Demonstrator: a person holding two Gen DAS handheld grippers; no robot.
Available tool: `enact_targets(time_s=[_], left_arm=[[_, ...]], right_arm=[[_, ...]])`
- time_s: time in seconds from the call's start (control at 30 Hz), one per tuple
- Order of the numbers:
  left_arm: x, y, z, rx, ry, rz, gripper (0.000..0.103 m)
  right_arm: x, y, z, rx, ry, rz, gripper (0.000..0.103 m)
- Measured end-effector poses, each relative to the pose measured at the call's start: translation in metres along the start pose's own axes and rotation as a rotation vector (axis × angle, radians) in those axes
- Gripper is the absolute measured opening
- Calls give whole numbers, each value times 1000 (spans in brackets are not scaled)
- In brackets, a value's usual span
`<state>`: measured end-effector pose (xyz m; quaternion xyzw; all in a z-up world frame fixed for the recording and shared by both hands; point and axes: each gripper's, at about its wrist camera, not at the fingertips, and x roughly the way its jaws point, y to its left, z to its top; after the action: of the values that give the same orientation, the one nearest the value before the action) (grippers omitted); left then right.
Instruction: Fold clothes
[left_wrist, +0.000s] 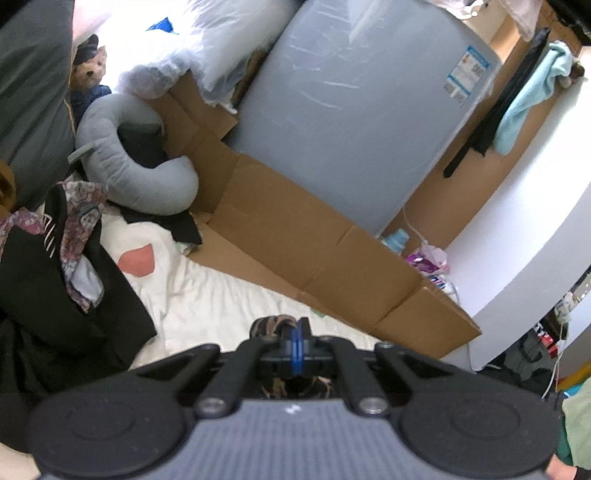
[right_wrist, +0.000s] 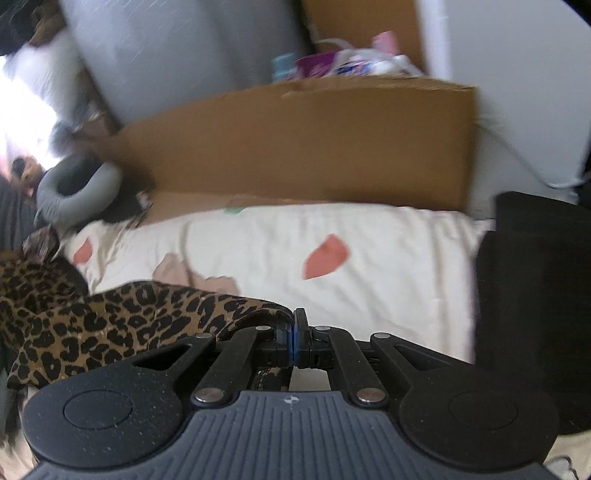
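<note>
Clearly, your right hand-held gripper (right_wrist: 294, 334) had its blue-edged jaws pinched together on a hem of the leopard-print garment (right_wrist: 110, 321), a thin, soft fabric in tan with black blotches. From the pinch the cloth trailed away to the left in loose folds, sagging toward the near left part of the bed (right_wrist: 388, 266). Motion blur softened much of that view.

Your left hand-held gripper (left_wrist: 296, 341) was likewise closed, jaws pressed flat against each other, with a small bunch of the same patterned fabric showing just above the tips and again beneath the linkage. So you held the garment at two points, one in each gripper, over the near edge of the bed.

The bed wore a crumpled cream sheet printed with coral, petal-like patches. Along its far edge lay flattened brown cardboard (left_wrist: 295, 236), creased at its fold lines, and behind it leaned a big smooth grey slab wrapped in glossy plastic film (left_wrist: 351, 110). Toward the far left corner of the bed sat a plump grey U-shaped cushion (left_wrist: 122, 162) with a ribbed, stitched surface. At the left edge a heap of black cloth (left_wrist: 55, 302) lay mixed with a paisley piece, and in the right wrist view a dark, matte mass (right_wrist: 535, 295) covered the bed's right edge.
</note>
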<state>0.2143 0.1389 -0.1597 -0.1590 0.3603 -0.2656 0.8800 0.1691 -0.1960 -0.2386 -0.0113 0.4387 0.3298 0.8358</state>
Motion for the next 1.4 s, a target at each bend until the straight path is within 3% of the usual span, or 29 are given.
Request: enact_targets(time_s=[0.27,0.67,0.87,1.03,1.17,1.4], left_arm=[[-26,3,-30,-52,37,3,0],[-57,58,-104,-201,186,157,0],[-66,71,-129,-224,239,200,0],[-71,83,-149,-243,285,241,0],[-69,93,-161,-258,365,276,2],[-84,100,-167,-270,416,284,8]], right_arm=[[-44,-34,-36,104,-14,-57,0],[-60,-69,-113,219,72,-82,0],[-60,-72,-138,212,124,-88,0],[-58,-74,-154,228,158,-108,0],[-54,-74,-164,212,204,-147,0],[-67,-81,-165,179,218,-180,3]])
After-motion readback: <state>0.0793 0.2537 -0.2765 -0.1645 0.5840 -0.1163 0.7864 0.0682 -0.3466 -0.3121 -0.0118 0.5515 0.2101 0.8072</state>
